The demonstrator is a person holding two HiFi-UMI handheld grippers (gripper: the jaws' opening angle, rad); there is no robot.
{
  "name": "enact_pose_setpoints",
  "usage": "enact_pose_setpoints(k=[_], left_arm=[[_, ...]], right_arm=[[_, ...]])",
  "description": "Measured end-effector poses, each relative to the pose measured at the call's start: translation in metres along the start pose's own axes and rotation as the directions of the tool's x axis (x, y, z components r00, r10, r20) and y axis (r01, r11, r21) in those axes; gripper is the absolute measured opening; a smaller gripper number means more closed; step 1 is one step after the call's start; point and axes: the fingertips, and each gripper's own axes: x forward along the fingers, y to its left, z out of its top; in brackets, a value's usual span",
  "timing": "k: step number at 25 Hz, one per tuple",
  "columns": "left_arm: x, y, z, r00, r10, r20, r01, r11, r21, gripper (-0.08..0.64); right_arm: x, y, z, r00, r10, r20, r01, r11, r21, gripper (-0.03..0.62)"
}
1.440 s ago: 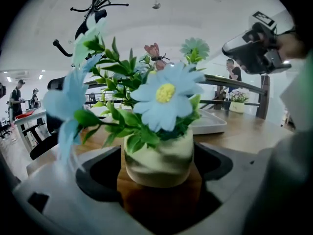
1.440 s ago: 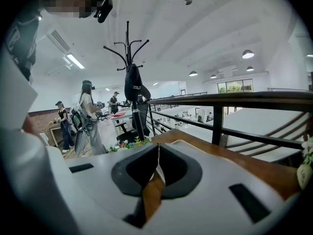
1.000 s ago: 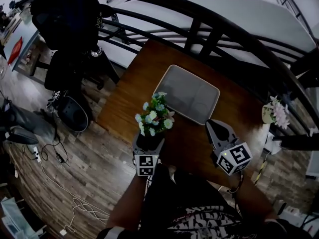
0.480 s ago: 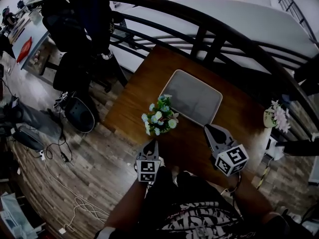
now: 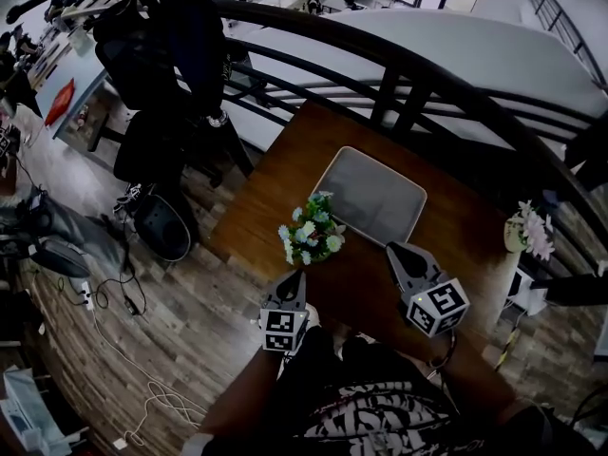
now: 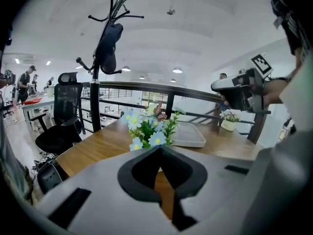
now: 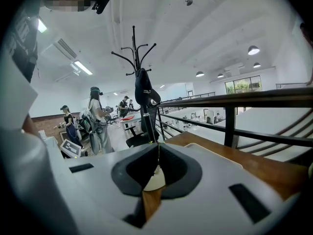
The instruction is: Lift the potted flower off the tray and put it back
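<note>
Left gripper is clenched on nothing. Its own view shows the tips meeting, with no stem or pot between them. It hangs just short of the potted flower, not touching it.

The flower stands on the wooden table, just off the near-left corner of the grey tray and not on it. My read is that the lift-off half is done and the put-back is all left: regrasp, carry over the rim, set down, let go.

Right gripper also has its jaws together and empty, parked over the table near the tray's front edge and taking no part. Far right, a second small flower pot sits untouched.

View differences:
- **Head view:** the only one that places the flower clear of the tray rim, though the blooms cover the pot.
- **Left gripper view:** blue blooms close up, the tray behind them and the other gripper in the air; the pot is mostly hidden by my jaws.
- **Right gripper view:** closed tips, a coat stand and the railing – no flower at all.
</note>
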Motion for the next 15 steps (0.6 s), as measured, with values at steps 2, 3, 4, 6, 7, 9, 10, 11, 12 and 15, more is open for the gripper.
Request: enact_pose_setpoints(k=[2,3,4,6,7,9,10,11,12,15], left_arm=[[0.0,-0.003,0.005,1.0,-0.005,0.001,0.005,1.0,-0.003,0.008],[-0.001,-0.005,0.006,1.0,-0.012,0.001,0.012,1.0,-0.002,0.008],[-0.001,-0.009,0.008,1.0,-0.018,0.0,0.018,1.0,0.003,0.008],[-0.002,-0.014,0.012,1.0,-0.023,0.002,0.023,1.0,0.01,0.008],[-0.002,-0.015,0.014,1.0,-0.021,0.005,0.021,1.0,0.01,0.008],[-0.001,-0.015,0.019,1.0,-0.015,0.014,0.015,1.0,0.01,0.008],[0.0,-0.014,0.021,1.0,-0.013,0.017,0.013,1.0,0.012,0.008],[0.001,-0.014,0.022,1.0,-0.012,0.02,0.012,1.0,0.013,0.008],[0.001,-0.014,0.022,1.0,-0.011,0.02,0.01,1.0,0.015,0.008],[0.004,-0.013,0.017,1.0,0.004,0.005,-0.004,1.0,0.022,0.008]], right_arm=[[0.0,0.0,0.003,1.0,0.003,0.006,-0.003,1.0,0.0,-0.002],[-0.001,0.0,0.004,1.0,0.003,0.008,-0.003,1.0,0.0,-0.002],[-0.002,0.0,0.005,1.0,0.002,0.009,-0.002,1.0,0.0,-0.002],[-0.006,0.0,0.007,1.0,0.002,0.011,-0.002,1.0,-0.004,-0.002],[-0.007,0.001,0.007,1.0,0.003,0.012,-0.002,1.0,-0.009,-0.002],[-0.007,0.0,0.007,1.0,0.001,0.01,-0.001,1.0,-0.029,-0.002],[-0.007,0.0,0.006,1.0,-0.002,0.006,0.002,0.999,-0.043,-0.002],[-0.006,0.0,0.003,1.0,-0.005,-0.001,0.005,0.999,-0.054,-0.002],[-0.006,-0.001,0.0,1.0,-0.007,-0.008,0.006,0.998,-0.062,-0.002],[-0.007,-0.004,-0.005,1.0,-0.014,-0.02,0.012,0.997,-0.071,-0.002]])
